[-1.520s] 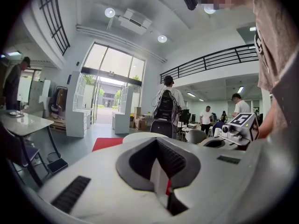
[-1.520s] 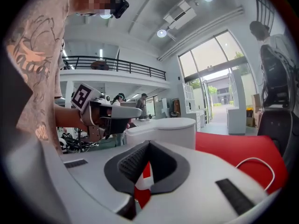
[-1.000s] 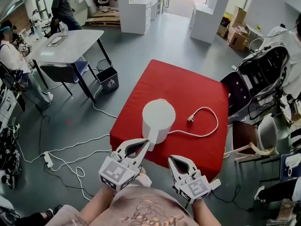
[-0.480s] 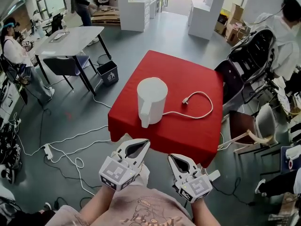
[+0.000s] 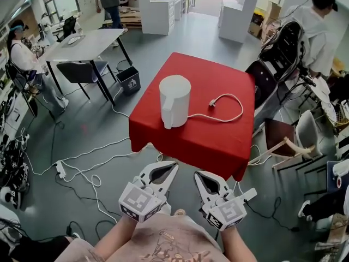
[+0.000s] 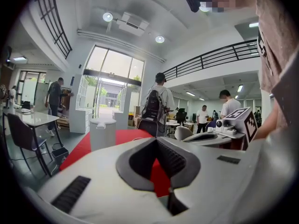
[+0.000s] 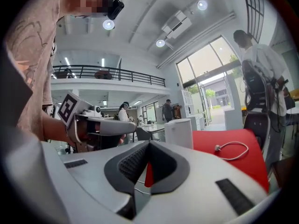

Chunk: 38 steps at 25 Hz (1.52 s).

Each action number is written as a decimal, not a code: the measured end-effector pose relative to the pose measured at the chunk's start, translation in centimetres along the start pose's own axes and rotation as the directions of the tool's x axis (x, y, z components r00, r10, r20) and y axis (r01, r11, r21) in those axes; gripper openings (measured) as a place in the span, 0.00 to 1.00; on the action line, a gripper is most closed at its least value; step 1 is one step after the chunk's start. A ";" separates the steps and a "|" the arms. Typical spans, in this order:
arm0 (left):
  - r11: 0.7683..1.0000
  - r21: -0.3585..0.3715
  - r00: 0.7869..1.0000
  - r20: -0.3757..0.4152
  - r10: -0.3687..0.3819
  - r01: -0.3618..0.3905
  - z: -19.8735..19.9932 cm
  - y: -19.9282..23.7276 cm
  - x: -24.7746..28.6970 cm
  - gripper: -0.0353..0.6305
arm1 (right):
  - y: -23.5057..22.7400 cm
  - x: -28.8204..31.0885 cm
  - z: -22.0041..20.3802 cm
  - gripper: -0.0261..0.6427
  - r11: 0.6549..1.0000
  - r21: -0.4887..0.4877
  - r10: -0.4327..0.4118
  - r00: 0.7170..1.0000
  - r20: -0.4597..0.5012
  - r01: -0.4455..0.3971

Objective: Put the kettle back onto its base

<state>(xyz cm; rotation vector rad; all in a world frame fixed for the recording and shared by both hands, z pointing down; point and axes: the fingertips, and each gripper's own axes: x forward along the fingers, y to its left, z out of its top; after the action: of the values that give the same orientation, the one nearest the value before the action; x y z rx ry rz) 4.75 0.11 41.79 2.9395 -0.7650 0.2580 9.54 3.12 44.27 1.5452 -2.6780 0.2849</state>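
The white kettle (image 5: 174, 100), lid closed, is set on the red tabletop (image 5: 218, 138). Left gripper (image 5: 174, 165) and right gripper (image 5: 198, 174) fingers are pressed together, empty.

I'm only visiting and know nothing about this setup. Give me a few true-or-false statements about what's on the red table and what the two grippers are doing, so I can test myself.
1. The white kettle stands upright on the red table. True.
2. The left gripper is holding the kettle. False: it is well short of the table, shut and empty.
3. The plug of the white cord lies loose on the table. True.
4. The right gripper has its jaws wide apart. False: its jaws are together, with nothing between them.
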 end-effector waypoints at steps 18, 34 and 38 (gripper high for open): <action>0.999 0.009 0.999 -0.001 -0.035 0.035 -1.0 0.8 -5.1 0.03 | 3.1 0.1 0.5 0.05 0.982 -0.001 -0.186 0.981 0.053 0.186; 0.997 0.030 0.997 0.031 -0.073 0.072 -0.3 1.4 -5.6 0.03 | 4.6 1.2 0.9 0.05 0.986 -0.055 -0.157 0.987 0.034 0.158; 0.996 0.041 0.996 0.032 -0.078 0.077 0.0 1.3 -5.8 0.03 | 4.7 1.4 1.4 0.05 0.986 -0.064 -0.153 0.988 0.036 0.155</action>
<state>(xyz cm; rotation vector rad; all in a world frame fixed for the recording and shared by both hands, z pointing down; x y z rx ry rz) -0.83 1.73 40.73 3.0100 -0.6559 0.2204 4.84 4.02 42.42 1.7377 -2.5430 0.1645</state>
